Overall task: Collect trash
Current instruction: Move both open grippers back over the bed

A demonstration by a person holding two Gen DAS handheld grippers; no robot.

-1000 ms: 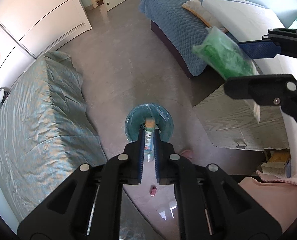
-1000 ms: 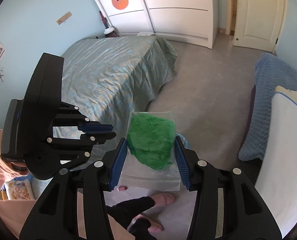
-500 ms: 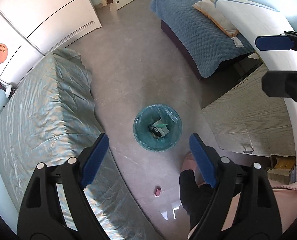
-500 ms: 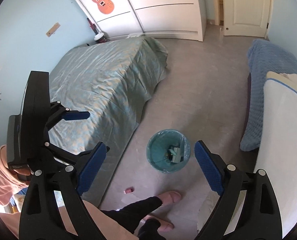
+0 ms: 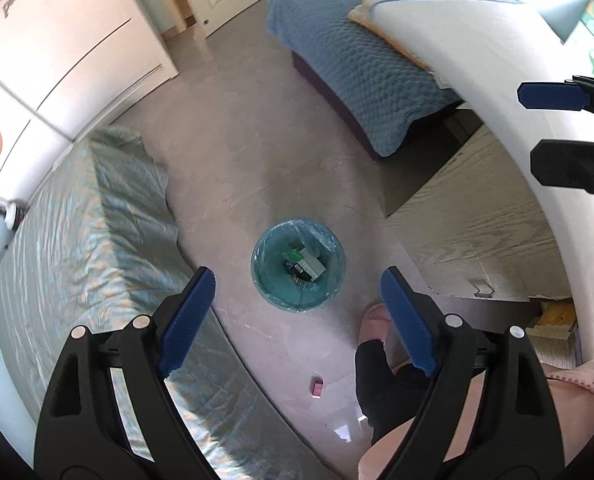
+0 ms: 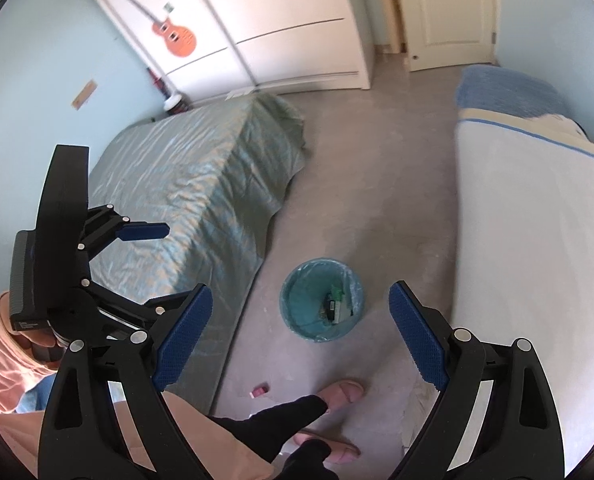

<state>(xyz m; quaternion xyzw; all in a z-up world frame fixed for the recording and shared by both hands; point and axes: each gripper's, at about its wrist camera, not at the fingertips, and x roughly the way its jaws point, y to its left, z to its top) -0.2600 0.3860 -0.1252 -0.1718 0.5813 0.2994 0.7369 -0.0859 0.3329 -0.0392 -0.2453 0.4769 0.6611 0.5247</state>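
A teal-lined trash bin (image 5: pixel 334 241) stands on the grey floor between the beds, seen from above in both views. Inside it lies trash (image 5: pixel 303 266), among it a green bag and a small bottle. My left gripper (image 5: pixel 297 274) hangs above the bin, its jaws opening with nothing between them. My right gripper (image 6: pixel 300 288) is open and empty, also over the bin (image 6: pixel 297 280). Each gripper shows in the other's view: the right gripper (image 5: pixel 531 126) at the right edge, the left gripper (image 6: pixel 159 268) at the left. A small pink object (image 5: pixel 317 386) lies on the floor near the bed.
A bed with a shiny green-gold cover (image 5: pixel 89 240) flanks the bin on the left. A blue-quilted bed (image 5: pixel 357 64), a white mattress (image 6: pixel 537 240) and flat cardboard (image 5: pixel 469 232) stand on the right. The person's slippered foot (image 6: pixel 343 394) is just before the bin.
The left jaws let go of the small bottle and the right jaws let go of the green bag; both now lie in the bin. Both grippers stand wide and have drifted sideways.
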